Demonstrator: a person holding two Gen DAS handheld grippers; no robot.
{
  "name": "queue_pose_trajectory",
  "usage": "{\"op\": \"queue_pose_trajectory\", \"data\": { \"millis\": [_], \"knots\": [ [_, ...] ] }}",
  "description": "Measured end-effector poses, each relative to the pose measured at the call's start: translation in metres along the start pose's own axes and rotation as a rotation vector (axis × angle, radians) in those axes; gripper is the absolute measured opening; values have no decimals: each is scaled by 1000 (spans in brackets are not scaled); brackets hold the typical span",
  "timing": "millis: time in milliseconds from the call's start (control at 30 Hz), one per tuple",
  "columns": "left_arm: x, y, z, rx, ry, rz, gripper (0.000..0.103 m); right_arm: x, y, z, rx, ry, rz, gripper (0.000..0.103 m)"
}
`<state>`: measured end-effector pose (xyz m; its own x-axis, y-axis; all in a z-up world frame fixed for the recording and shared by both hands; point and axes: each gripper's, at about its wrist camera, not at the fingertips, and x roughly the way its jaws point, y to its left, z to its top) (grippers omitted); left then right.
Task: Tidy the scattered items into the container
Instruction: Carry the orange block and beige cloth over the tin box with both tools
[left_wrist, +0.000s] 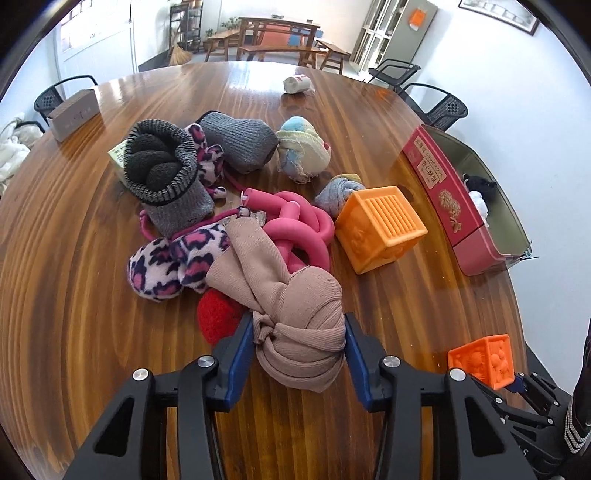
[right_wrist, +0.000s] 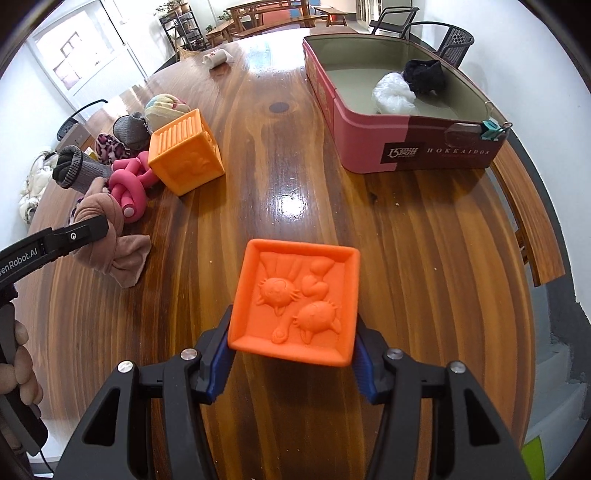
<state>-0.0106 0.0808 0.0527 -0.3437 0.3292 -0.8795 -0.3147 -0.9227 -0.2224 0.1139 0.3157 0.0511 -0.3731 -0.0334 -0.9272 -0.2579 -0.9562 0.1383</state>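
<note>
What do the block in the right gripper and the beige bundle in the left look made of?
Orange block: looks like soft matte rubber or foam-like plastic, with molded relief animals and rounded edges. Beige bundle: fine ribbed knit fabric, matte, knotted and draping in folds, likely a sock or stocking.

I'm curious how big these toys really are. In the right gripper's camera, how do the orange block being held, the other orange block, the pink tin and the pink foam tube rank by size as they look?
1. Pink tin, largest.
2. Held orange block, though nearness to the camera inflates it.
3. Other orange block; it may truly match or exceed the held one, I cannot tell.
4. Pink foam tube, smallest.
</note>
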Motion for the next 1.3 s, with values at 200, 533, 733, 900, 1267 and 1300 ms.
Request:
{"op": "queue_pose_trajectory", "data": {
  "millis": [200,533,733,900,1267,1300],
  "knots": [
    [-28,-11,-6,-4,-56,3,48,-17,-10,-2,-10,-27,22,58],
    [-66,-53,1,31,-133,-51,48,-28,-39,0,4,-46,73,56],
    [-68,-85,7,54,-131,-96,48,-35,-51,11,37,-85,90,56],
    [-65,-115,15,93,-133,-125,48,-55,-76,26,75,-143,84,56],
    [-58,-184,49,192,-171,-185,48,-91,-116,88,116,-302,46,56],
    [-57,-188,53,196,-174,-189,48,-92,-118,94,116,-313,42,56]
  ]
}}
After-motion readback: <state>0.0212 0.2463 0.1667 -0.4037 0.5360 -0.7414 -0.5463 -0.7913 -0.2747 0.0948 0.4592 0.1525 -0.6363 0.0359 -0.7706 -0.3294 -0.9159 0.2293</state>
